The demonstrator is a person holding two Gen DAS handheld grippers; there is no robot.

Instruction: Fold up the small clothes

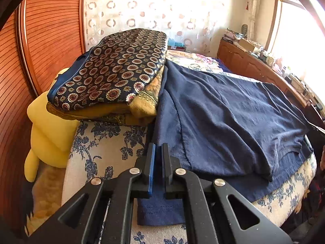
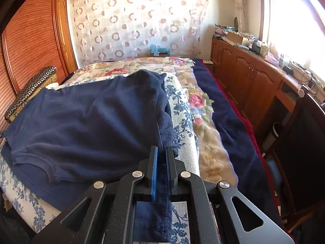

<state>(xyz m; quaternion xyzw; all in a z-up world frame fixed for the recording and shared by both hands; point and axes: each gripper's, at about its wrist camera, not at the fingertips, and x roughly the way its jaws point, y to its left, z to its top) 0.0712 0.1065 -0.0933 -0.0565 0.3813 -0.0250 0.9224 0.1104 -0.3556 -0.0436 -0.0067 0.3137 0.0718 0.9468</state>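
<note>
A navy blue T-shirt (image 1: 233,122) lies spread on a floral-covered bed, partly folded, its neckline toward the near right in the left wrist view. It also shows in the right wrist view (image 2: 91,122). My left gripper (image 1: 158,152) is shut on the shirt's left edge, with fabric running between the jaws and hanging below. My right gripper (image 2: 161,154) is shut on the shirt's right edge, with a strip of navy cloth pinched between its jaws.
A stack of folded patterned quilts (image 1: 113,77) sits at the bed's left, on a yellow pillow (image 1: 48,134). A wooden slatted headboard (image 1: 40,40) stands left. A wooden cabinet (image 2: 254,81) with clutter runs along the right. A dark chair (image 2: 300,146) is near right.
</note>
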